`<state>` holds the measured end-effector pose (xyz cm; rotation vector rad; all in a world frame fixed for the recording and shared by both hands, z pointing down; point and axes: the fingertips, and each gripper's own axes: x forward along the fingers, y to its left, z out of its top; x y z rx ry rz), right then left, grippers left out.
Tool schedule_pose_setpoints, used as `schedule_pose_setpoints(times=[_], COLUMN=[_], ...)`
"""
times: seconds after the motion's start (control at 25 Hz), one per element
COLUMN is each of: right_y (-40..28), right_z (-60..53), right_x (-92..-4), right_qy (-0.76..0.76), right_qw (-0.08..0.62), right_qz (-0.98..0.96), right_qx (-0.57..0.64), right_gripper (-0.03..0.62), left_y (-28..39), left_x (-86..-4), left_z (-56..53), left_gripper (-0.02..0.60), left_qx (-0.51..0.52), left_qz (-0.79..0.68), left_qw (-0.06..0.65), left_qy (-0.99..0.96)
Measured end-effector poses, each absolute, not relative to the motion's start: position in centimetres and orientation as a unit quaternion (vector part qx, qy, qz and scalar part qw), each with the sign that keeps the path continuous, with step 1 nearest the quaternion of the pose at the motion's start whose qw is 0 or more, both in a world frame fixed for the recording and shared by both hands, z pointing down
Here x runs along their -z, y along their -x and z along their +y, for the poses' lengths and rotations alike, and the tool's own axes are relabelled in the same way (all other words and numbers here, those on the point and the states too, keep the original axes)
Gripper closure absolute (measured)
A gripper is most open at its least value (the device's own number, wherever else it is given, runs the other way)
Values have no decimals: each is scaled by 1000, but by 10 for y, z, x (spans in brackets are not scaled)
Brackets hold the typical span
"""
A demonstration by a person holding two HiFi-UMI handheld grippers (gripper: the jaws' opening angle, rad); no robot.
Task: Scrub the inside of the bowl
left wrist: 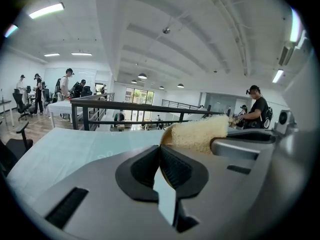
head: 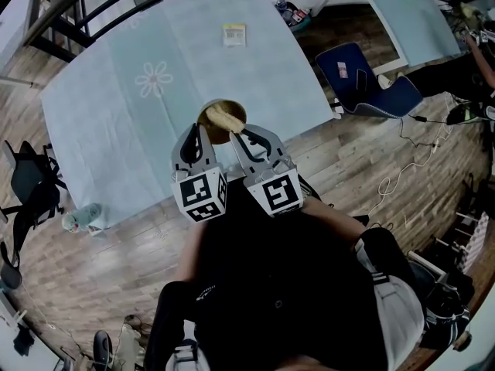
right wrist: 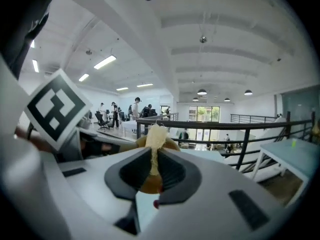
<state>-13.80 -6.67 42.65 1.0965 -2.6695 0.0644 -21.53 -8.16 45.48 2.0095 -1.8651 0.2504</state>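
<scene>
The brown bowl [head: 234,108] [left wrist: 166,134] [right wrist: 173,144] sits on the pale blue bench [head: 116,130]. The bench edge nearest the person runs just beside the bowl. A yellow sponge [head: 223,117] [left wrist: 200,131] [right wrist: 155,134] lies inside the bowl and pokes up over its rim. The right gripper [head: 241,134] [right wrist: 152,159] comes at the bowl from the person's side. Its fingers are pinched tight on the sponge, which stands up thin between them. The left gripper [head: 201,132] [left wrist: 160,149] is just left of the bowl. Its fingers are squeezed on the bowl's rim, with only a thin brown edge showing between them. The two grippers sit side by side, and each one has a cube with black and white squares at its back end. Past the bowl, farther from the person, a flower [head: 153,77] is drawn on the bench. Farther still lies a small label [head: 234,35]. Well off to the right of the bowl, a blue seat [head: 363,83] rests on the wooden floor [head: 363,161]. Well off to the left of the bowl and nearer the person, a bottle [head: 81,219] lies on that floor.
</scene>
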Motion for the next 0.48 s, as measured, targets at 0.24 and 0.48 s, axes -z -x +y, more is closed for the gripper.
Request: schedule_pose_setpoints(times=[0.24,0.48], right_y=[159,167], right_z=[-50,-41], right_x=[-421,-436], right_qy=[-307,-281], right_qw=[106,120], right_qz=[-944,-947], right_qx=[-62,-104], right_gripper=[551,552], left_y=[216,225], left_x=[-449,-441], left_z=[-84,-89], left_gripper=[558,558], left_qx=[-68,-56], left_qz=[-682,-693], left_qw=[193,199], left_qy=[-702,-691])
